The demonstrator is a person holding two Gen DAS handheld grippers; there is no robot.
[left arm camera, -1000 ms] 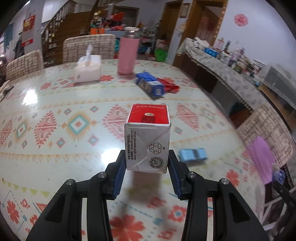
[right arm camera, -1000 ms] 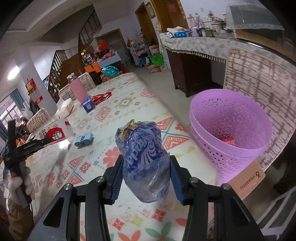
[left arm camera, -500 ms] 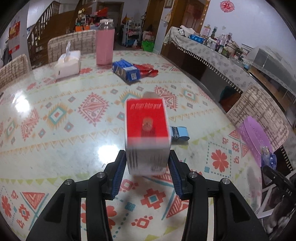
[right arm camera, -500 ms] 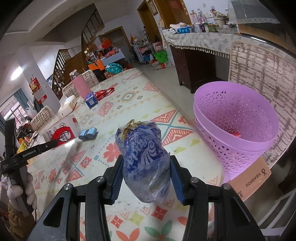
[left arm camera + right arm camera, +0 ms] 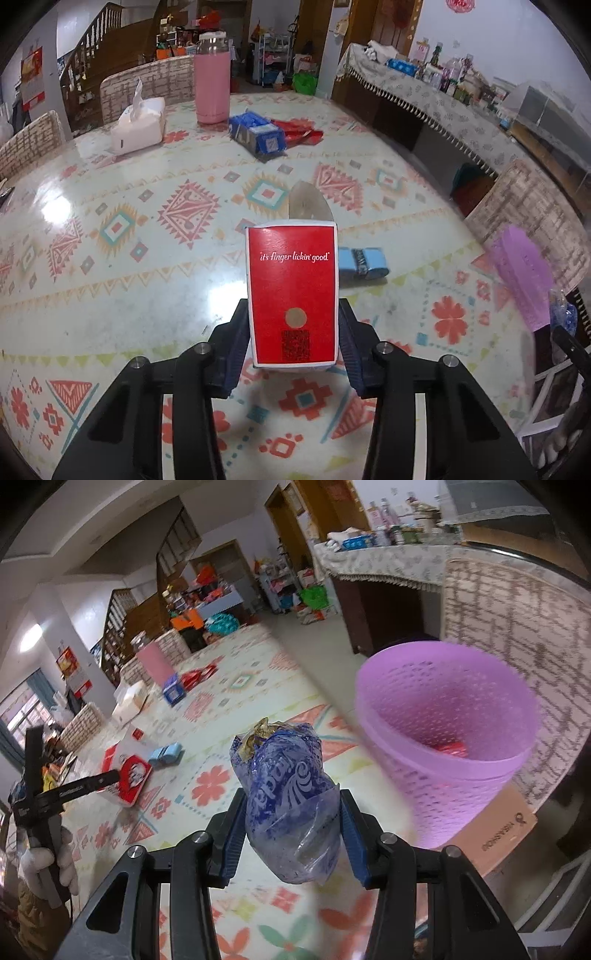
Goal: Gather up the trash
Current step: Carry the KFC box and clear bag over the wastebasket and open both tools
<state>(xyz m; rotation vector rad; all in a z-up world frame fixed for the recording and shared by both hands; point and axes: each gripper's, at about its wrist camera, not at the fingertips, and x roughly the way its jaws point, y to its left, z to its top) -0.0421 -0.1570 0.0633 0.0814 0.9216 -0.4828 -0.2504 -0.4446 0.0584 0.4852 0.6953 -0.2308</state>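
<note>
A red and white paper carton (image 5: pixel 291 288) is held above the patterned table (image 5: pixel 155 266) between the blue pads of my left gripper (image 5: pixel 293 314). Its jaws are closing on the carton, whose red face is turned to the camera. In the right wrist view the same carton (image 5: pixel 127 779) hangs over the table at the left. My right gripper (image 5: pixel 291 806) is shut on a crumpled blue plastic bag (image 5: pixel 288 775), just left of the purple mesh basket (image 5: pixel 461 775). That basket (image 5: pixel 521 273) also shows past the table's right edge.
A small red item (image 5: pixel 452 747) lies in the basket, which stands on a cardboard box (image 5: pixel 495 834) beside a woven chair (image 5: pixel 517 635). On the table are a blue roll (image 5: pixel 362 260), a blue packet (image 5: pixel 258 134), a red wrapper (image 5: pixel 299 131), a pink bottle (image 5: pixel 211 88) and a tissue pack (image 5: pixel 138 123).
The carton has tipped from its white bottom to its red face as my left gripper moved right across the table. My right gripper with the bag has come closer to the basket.
</note>
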